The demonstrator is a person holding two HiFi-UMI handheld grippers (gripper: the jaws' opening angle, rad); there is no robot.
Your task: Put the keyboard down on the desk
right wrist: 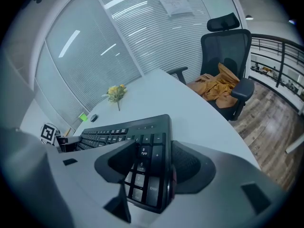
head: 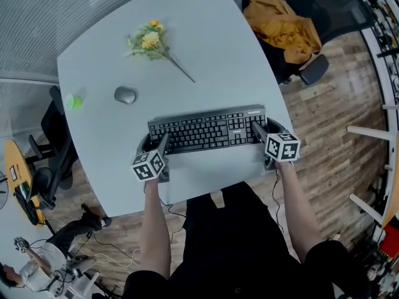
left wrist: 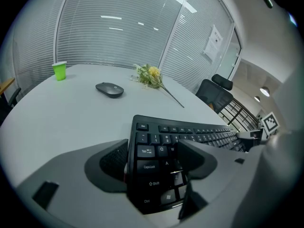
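Black keyboard (head: 209,128) held at both ends over the near part of the pale counter (head: 218,36), long side running left to right, keys up. Left tongs (left wrist: 153,161) pinching the keyboard's left end: one jaw against the outer edge beside Tab and Caps Lock, the other down on the keys near the A. Right tongs (right wrist: 153,167) pinching the right end at the number pad: one jaw on the outer edge by the Enter key, the other on top of the keys. Can't tell whether the keyboard's underside touches the counter or sits just above it. Marker cubes of both tongs sit at the keyboard's near corners in the head view, forearms reaching in from below. Grey mouse (head: 125,94) on the counter beyond the keyboard's left half, well apart from it. Green cup (head: 73,101) near the counter's left edge, left of the mouse. Yellow flower sprig (head: 151,42) lies flat farther back, stem pointing toward the keyboard. Black office chair (head: 312,17) off the counter's far right corner with an orange garment (head: 283,27) heaped on its seat
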